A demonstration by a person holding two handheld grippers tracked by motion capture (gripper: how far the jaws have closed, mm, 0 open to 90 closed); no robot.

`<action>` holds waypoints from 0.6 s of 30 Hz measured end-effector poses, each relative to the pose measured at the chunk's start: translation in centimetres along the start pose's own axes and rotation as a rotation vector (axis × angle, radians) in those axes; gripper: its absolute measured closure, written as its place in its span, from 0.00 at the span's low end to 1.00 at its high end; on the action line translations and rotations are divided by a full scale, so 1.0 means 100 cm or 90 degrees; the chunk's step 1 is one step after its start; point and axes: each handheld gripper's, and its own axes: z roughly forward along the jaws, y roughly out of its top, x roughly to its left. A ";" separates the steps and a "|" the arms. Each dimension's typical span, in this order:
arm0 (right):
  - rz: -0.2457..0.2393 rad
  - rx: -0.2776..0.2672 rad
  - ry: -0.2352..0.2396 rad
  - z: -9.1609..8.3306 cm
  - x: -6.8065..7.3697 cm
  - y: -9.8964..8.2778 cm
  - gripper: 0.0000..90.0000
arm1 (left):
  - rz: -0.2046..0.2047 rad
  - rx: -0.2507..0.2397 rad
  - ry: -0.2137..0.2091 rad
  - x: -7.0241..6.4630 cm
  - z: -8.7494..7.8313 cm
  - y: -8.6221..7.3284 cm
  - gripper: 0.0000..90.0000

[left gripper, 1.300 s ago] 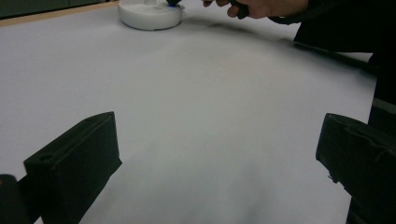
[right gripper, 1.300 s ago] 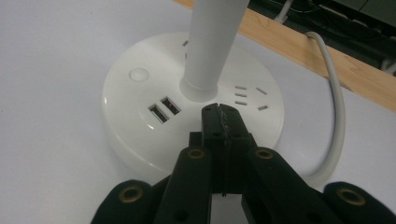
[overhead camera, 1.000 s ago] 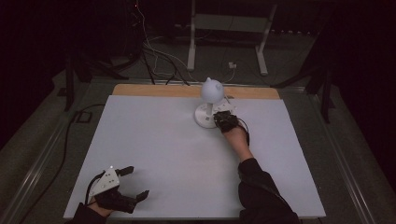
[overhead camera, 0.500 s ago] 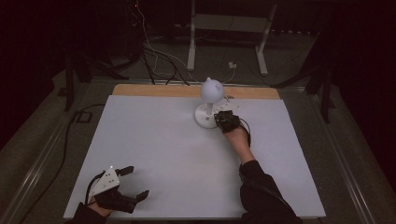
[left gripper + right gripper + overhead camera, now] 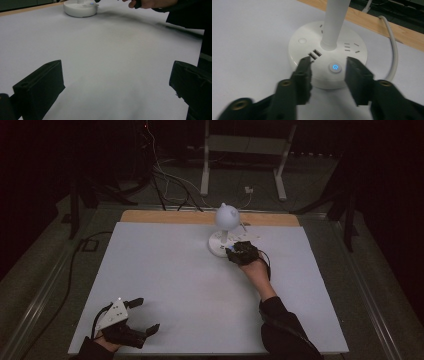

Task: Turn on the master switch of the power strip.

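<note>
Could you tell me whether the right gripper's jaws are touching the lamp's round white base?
Cannot tell. In the right gripper view the right gripper has its jaws spread either side of the glowing power button over the lamp base, having just been opening; no gap or contact shows plainly.

Lamp base (image 5: 327, 62) glossy white plastic; table (image 5: 165, 285) matt.
</note>
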 end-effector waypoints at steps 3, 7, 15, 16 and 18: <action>0.018 0.001 0.008 -0.003 -0.001 0.001 0.41 | 0.000 -0.001 0.000 0.000 0.000 0.000 0.00; 0.022 0.023 0.039 -0.005 0.000 0.002 0.09 | 0.001 -0.001 0.000 0.000 0.000 0.000 0.00; 0.036 0.035 0.069 -0.010 -0.002 0.001 0.00 | 0.001 -0.001 -0.001 -0.001 0.000 0.000 0.00; 0.034 0.038 0.064 -0.011 -0.002 0.001 0.00 | 0.001 -0.001 0.000 -0.001 0.000 0.000 0.00; 0.036 0.039 0.070 -0.013 -0.003 0.000 0.00 | 0.001 -0.001 0.000 -0.001 0.000 0.000 0.00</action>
